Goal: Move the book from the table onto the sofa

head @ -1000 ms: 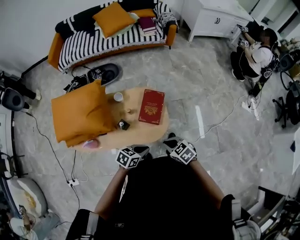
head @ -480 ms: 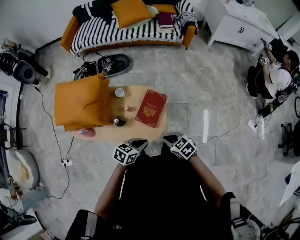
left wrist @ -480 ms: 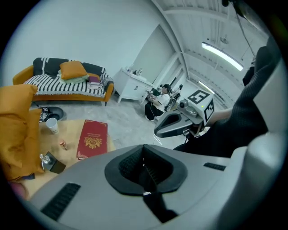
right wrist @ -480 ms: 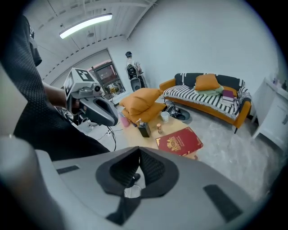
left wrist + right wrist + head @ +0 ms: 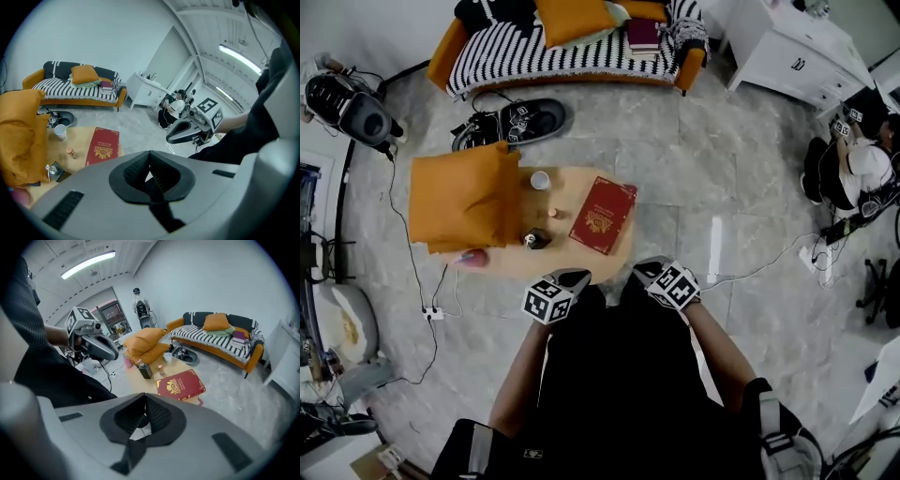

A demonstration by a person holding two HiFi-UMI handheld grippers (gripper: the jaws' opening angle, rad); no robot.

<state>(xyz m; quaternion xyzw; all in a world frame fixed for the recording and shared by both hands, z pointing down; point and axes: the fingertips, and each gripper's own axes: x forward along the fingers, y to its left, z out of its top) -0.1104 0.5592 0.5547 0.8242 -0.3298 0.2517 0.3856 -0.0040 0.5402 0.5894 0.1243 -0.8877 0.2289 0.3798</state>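
The red book (image 5: 603, 216) is seen lying flat at the right end of the tabletop (image 5: 572, 187), with its far corner seemingly brought right up to the rim. It is judged to be a stiff hardback, fairly heavy, with a smooth cover that may slip. It is best taken along a long edge near that rim, pinched deep so it is not levered loose. The left claw (image 5: 573, 277) and right claw (image 5: 645, 269) are held by the near edge, each pressed together on nothing. The sofa (image 5: 572, 61) is set well apart.
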